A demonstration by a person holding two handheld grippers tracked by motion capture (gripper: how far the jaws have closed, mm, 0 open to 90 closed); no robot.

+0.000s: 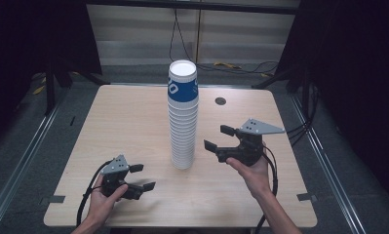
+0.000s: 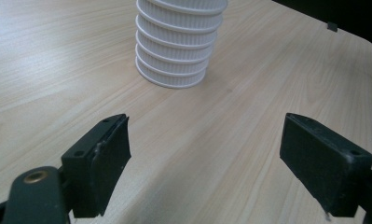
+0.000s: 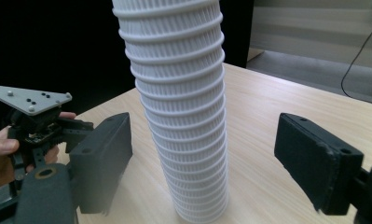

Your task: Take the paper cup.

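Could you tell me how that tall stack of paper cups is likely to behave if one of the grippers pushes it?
The stack of cups is tall on a narrow base and already leans slightly, so a push up high would probably tip it. It looks light, so a low nudge may slide it across the table. The thin ribbed walls could dent if squeezed hard.

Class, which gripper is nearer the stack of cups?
Right. The right gripper sits just beside the stack of cups, jaws open toward it; the left gripper is farther off.

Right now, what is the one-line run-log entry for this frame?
cup stack: upright mid-table, top cup blue | left gripper: open, short of stack | right gripper: open, facing stack, no contact | table: wood
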